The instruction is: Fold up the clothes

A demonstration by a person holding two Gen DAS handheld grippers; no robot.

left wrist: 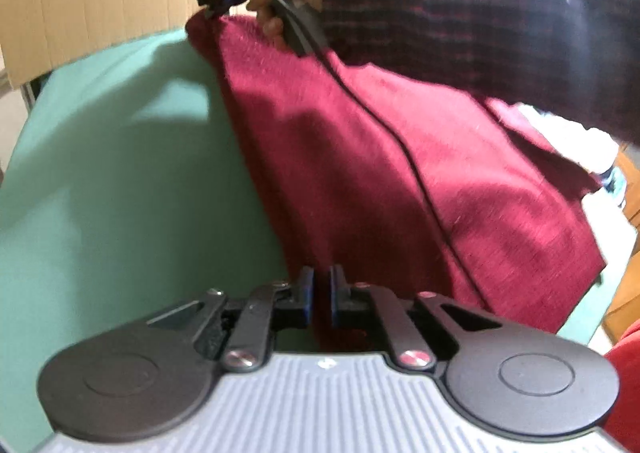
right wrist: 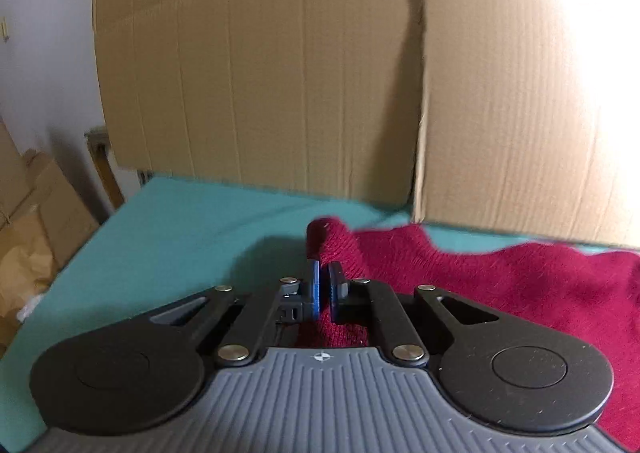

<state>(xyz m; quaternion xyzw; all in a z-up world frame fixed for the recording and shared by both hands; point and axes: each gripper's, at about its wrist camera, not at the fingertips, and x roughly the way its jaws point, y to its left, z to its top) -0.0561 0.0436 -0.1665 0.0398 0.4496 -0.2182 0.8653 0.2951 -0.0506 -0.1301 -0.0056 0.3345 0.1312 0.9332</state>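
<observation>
Left gripper (left wrist: 321,295): jaws nearly closed around a near corner of the dark red knit garment (left wrist: 400,173), fabric fanning ahead and to the right over the teal cover (left wrist: 120,173). Right gripper (right wrist: 324,293): clamped on a far corner of the same garment, tip poking up just past the pads, remainder trailing right, cardboard wall (right wrist: 280,73) beyond.

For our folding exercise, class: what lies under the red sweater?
A green cloth spreads out from beneath the red sweater on the side in view. What the sweater covers directly cannot be seen. Behind it stands a cardboard box.
</observation>
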